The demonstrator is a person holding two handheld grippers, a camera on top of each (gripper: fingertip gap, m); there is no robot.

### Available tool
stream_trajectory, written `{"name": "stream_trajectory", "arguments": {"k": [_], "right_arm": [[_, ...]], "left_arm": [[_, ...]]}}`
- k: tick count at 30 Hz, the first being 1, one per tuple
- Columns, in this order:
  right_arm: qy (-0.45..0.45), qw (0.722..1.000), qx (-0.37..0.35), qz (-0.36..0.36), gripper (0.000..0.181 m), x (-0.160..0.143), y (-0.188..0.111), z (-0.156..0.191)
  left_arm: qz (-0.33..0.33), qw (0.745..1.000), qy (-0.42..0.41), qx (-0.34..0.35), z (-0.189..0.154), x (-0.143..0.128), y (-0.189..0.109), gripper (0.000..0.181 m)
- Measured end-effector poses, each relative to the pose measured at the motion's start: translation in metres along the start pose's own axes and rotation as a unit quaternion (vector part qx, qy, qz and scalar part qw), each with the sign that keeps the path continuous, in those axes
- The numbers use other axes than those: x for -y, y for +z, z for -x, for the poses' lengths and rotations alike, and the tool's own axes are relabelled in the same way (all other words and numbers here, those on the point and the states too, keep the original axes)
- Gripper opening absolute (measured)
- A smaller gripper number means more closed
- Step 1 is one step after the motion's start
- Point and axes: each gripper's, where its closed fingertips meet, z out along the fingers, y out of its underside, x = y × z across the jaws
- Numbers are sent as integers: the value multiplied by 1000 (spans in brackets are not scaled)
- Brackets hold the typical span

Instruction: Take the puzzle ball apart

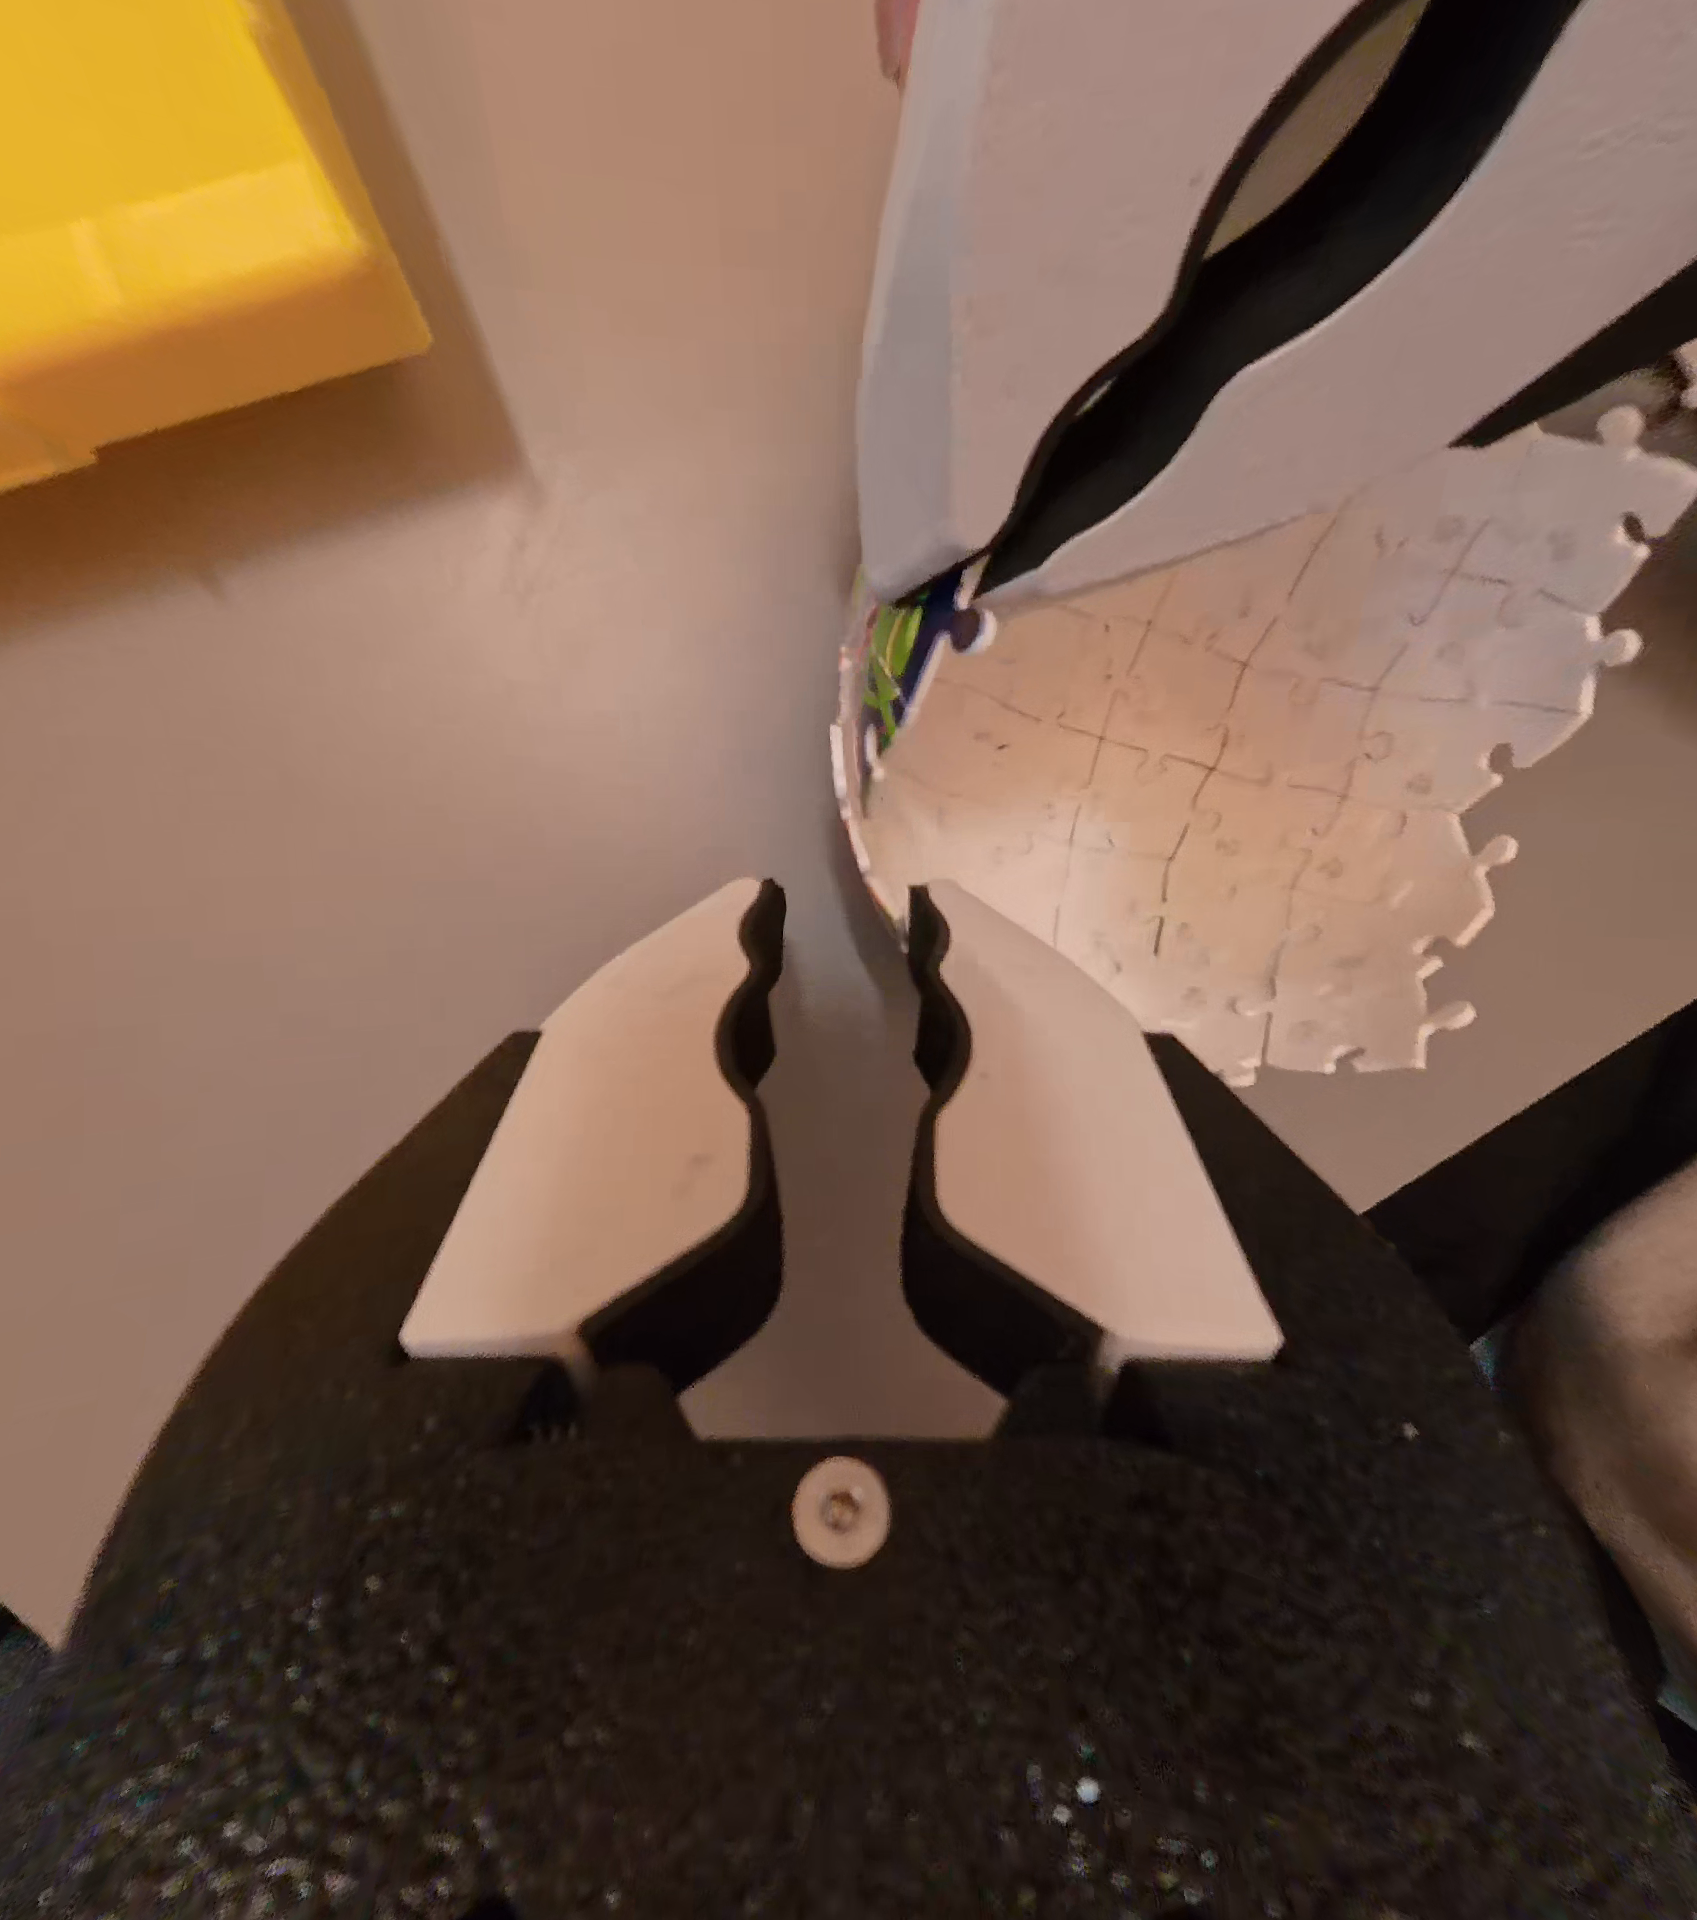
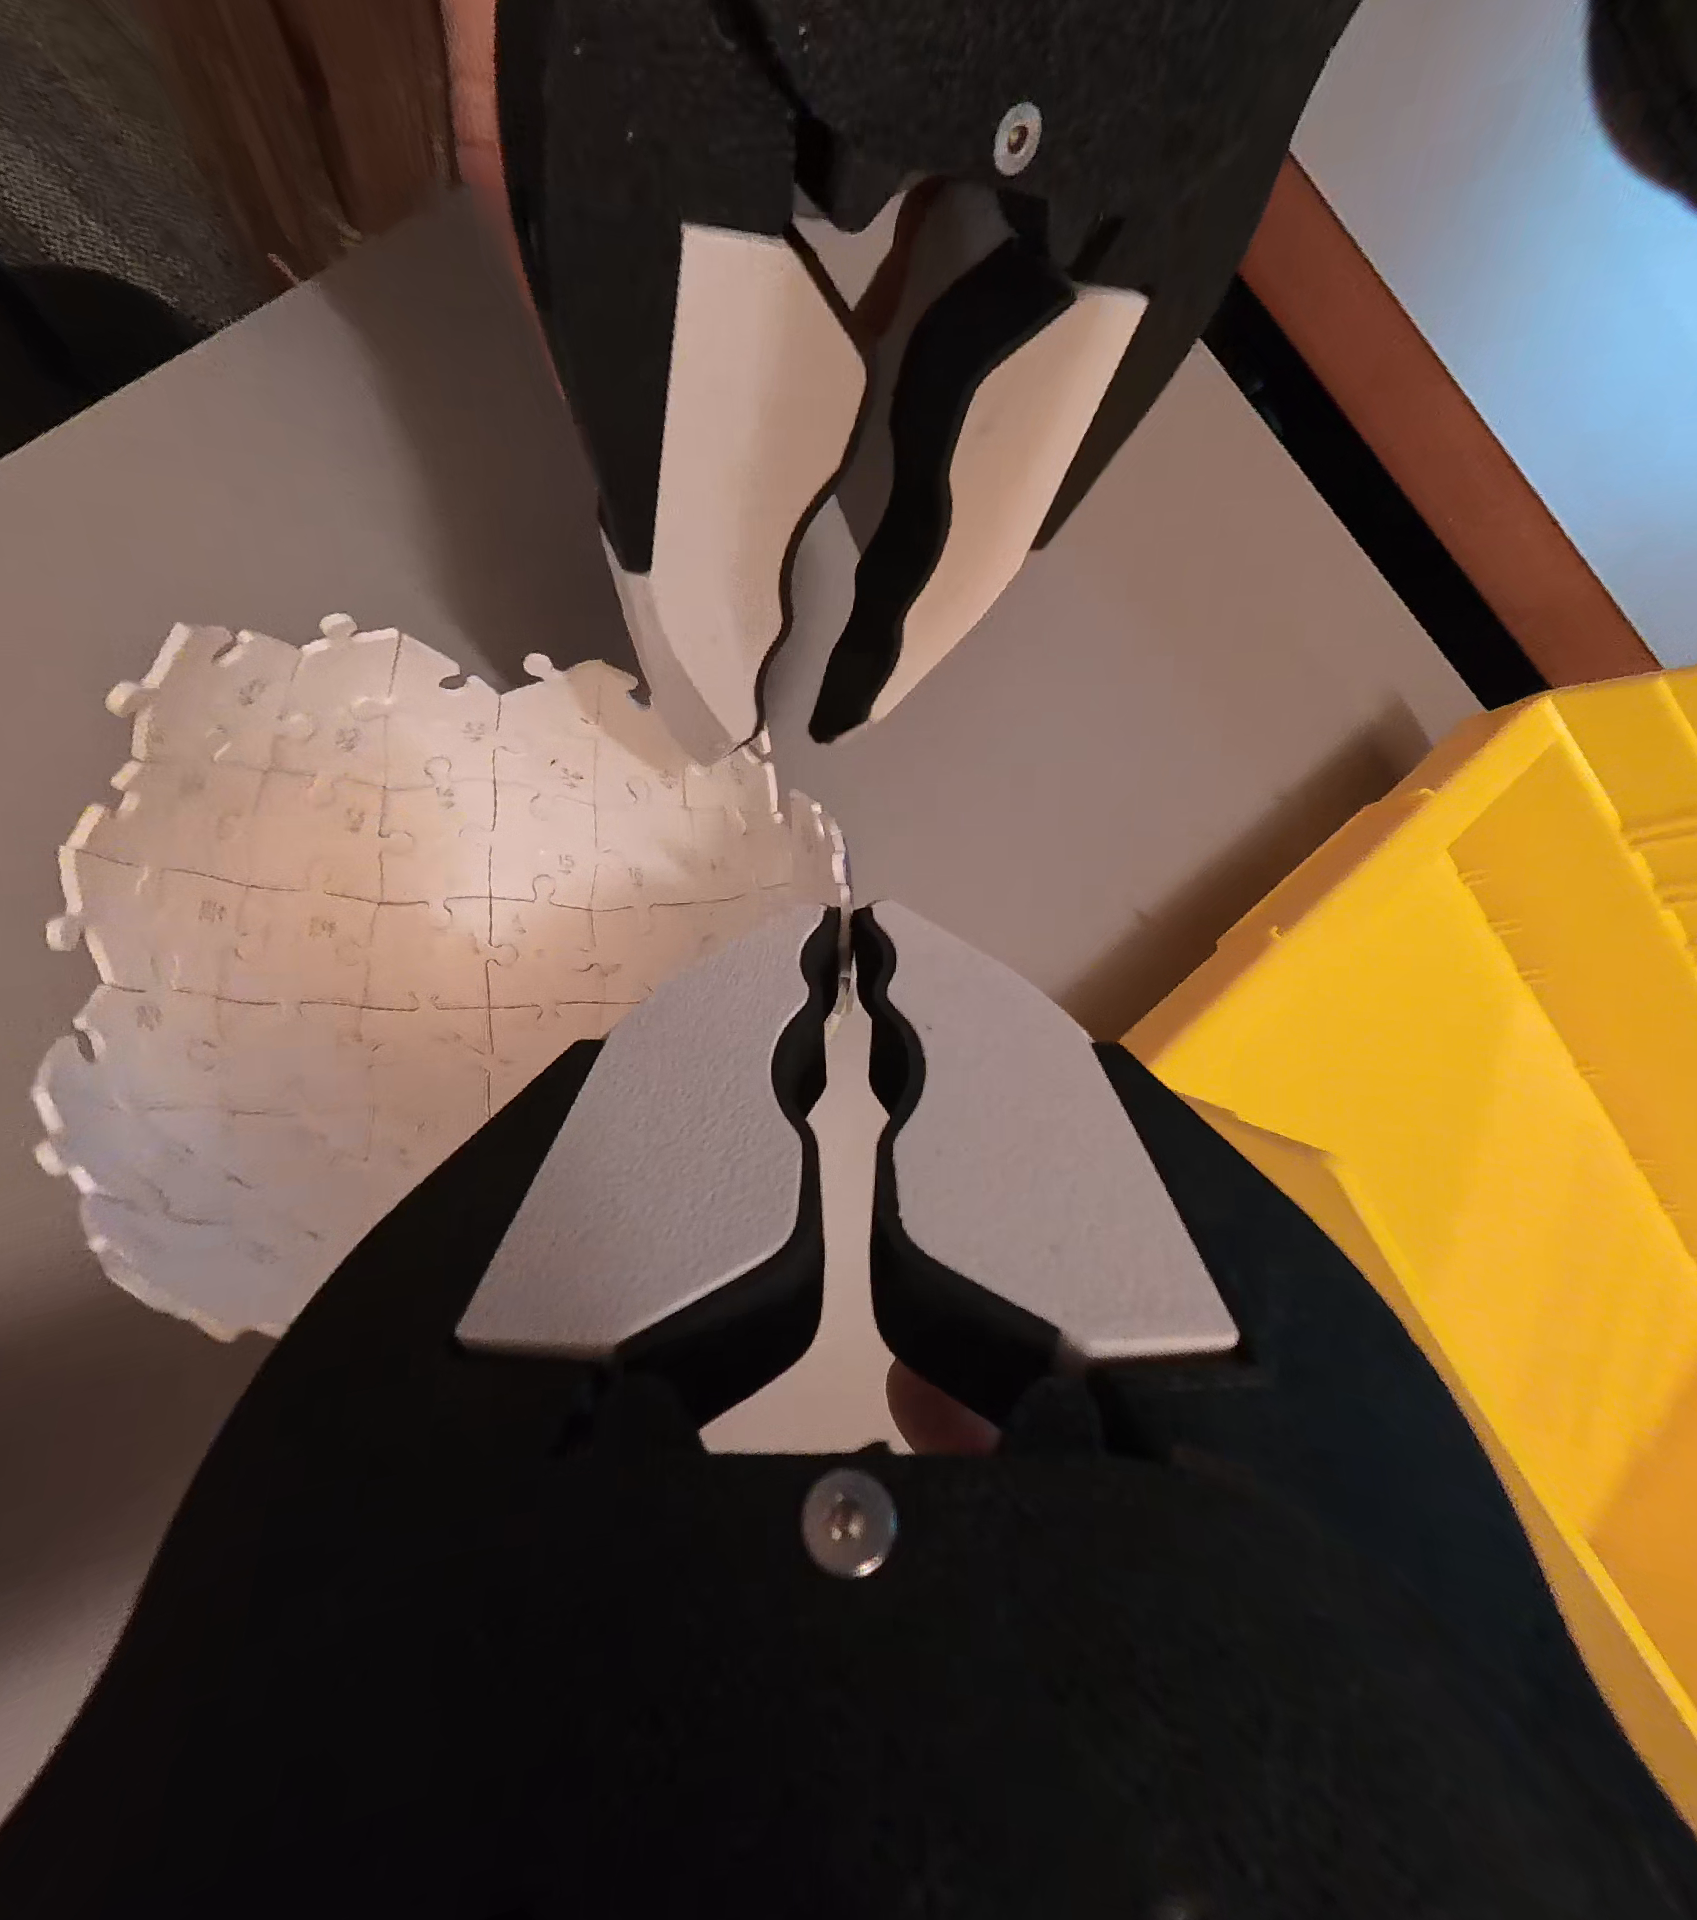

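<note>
The puzzle ball (image 2: 324,935) is down to an open bowl-shaped shell (many pieces still interlocked), right gripper (image 2: 849,940) pinching its rim, left gripper (image 1: 844,914) spread beside it.

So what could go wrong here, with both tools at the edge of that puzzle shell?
The right tool pinches only the thin rim of the puzzle shell, so it may slip off. The left tool is open with the rim at its tips; a pull could break off several pieces at once. Loose pieces could miss the yellow bin.
</note>
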Motion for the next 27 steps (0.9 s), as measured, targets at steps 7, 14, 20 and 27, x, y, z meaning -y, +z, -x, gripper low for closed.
{"name": "stream_trajectory", "arguments": {"k": [7, 14, 20, 27], "right_arm": [[0, 1000, -5, -6, 2, 2, -2, 0], [7, 1000, -13, -5, 2, -1, -8, -2], [5, 1000, -10, -3, 2, 2, -5, -4], [3, 1000, -12, 23, 2, -5, -4, -6]], "left_arm": [[0, 1000, 0, 12, -1, 4, 3, 6], [-45, 998, -27, 28, 4, 14, 0, 16], [-5, 999, -25, 24, -1, 3, 8, 11], [-10, 1000, 16, 13, 1, 11, 19, 12]]}}
